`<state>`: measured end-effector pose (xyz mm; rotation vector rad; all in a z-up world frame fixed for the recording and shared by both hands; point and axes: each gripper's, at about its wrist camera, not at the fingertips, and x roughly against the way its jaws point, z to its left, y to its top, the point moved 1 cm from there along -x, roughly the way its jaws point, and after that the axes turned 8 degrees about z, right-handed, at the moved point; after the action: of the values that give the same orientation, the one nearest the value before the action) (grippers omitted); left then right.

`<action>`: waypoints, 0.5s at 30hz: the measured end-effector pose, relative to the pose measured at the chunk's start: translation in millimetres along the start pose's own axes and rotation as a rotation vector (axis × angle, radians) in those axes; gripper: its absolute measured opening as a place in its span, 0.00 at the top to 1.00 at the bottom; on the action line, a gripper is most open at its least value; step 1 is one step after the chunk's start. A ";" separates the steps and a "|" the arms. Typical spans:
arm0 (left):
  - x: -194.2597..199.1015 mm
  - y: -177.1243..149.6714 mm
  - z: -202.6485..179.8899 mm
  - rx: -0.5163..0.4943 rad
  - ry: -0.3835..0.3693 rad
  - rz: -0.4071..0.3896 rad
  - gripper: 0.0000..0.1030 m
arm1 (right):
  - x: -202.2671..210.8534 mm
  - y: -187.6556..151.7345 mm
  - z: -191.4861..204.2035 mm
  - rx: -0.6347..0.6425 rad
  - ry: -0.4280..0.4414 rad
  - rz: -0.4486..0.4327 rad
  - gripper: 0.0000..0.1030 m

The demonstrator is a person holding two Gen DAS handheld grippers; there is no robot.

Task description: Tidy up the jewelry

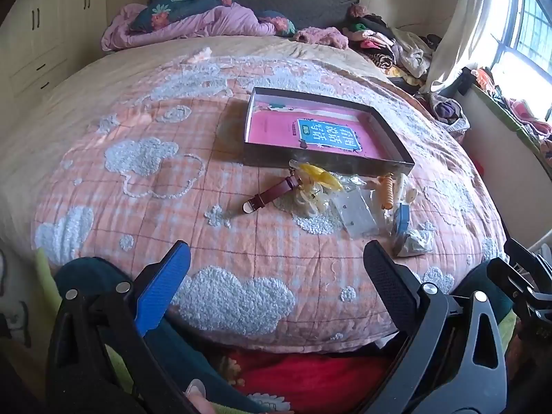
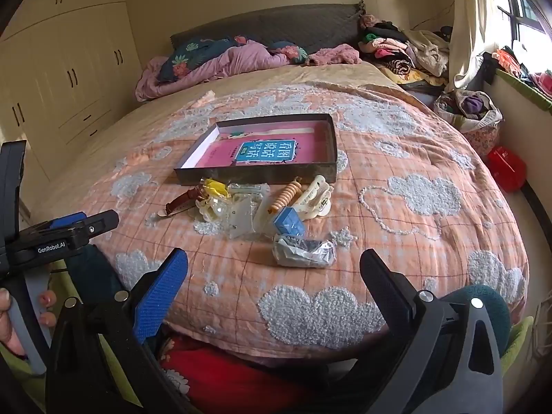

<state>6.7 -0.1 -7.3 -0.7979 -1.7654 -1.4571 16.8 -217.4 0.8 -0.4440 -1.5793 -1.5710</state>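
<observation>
A shallow grey box (image 1: 324,163) (image 2: 255,175) with a pink book inside lies on the bed. In front of it sits a small heap of jewelry: a brown-strapped watch (image 1: 267,195) (image 2: 177,203), a yellow piece (image 1: 319,173) (image 2: 215,186), clear plastic bags (image 1: 355,212) (image 2: 243,219), an orange beaded piece (image 1: 389,191) (image 2: 284,196), a cream hair claw (image 2: 315,198), a blue box (image 2: 288,226) and a crumpled silver packet (image 1: 414,241) (image 2: 303,252). My left gripper (image 1: 276,258) and my right gripper (image 2: 274,267) both stand open near the bed's front edge, short of the heap, with nothing between their fingers.
The bed carries an orange checked quilt (image 1: 155,172) (image 2: 414,241) with white cloud tufts. Purple bedding and pillows (image 1: 193,22) lie at the headboard, piled clothes (image 2: 403,51) at the far right. White wardrobes (image 2: 69,69) stand left. A hand (image 2: 10,324) holds the left tool.
</observation>
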 end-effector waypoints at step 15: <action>5.1 3.8 -3.0 -0.004 0.001 -0.014 0.09 | 7.3 2.9 3.2 0.004 0.002 -0.017 0.04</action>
<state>7.3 -2.2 -0.6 -0.7881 -1.7714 -1.4703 13.8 -216.2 8.6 -0.4274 -1.5882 -1.5804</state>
